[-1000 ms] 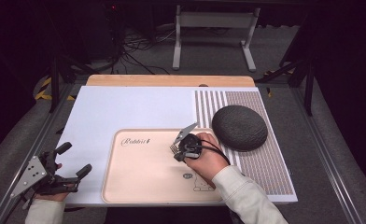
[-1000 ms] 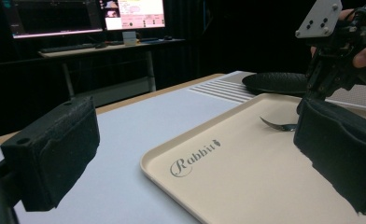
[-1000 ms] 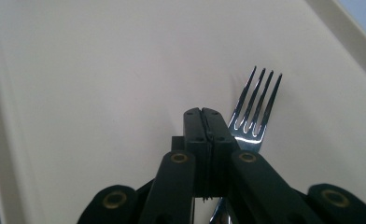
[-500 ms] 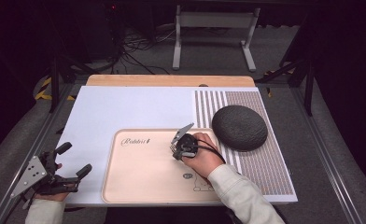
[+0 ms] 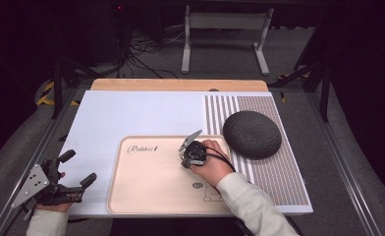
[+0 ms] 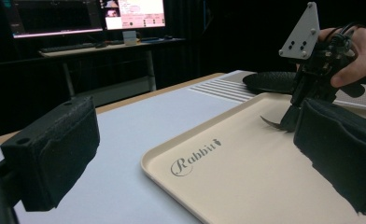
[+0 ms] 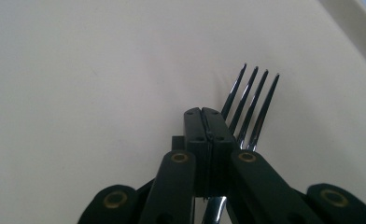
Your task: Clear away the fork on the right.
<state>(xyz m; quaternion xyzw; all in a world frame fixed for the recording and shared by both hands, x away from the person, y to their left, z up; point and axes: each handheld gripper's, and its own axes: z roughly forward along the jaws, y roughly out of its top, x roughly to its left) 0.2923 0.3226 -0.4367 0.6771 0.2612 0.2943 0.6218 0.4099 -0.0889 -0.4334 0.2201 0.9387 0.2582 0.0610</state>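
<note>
The white mat [image 5: 131, 115] on the counter lies bare across its left and middle, open passage from the left gripper [image 5: 77, 169] toward the beige tray [image 5: 146, 189]. The tray's left half is free. The right gripper [image 5: 188, 152] and a fork [image 7: 251, 109] occupy the tray's upper right. Just beyond, the dark round cushion [image 5: 252, 133] blocks the striped area; rows nearer the person stay open.

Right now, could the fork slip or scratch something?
Maybe. The right gripper is shut on the fork near its neck, so the thin metal might twist or slip out. The tines point down close to the beige tray, so they could scrape it. The left gripper hangs open at the table's edge, too far away to help.
</note>
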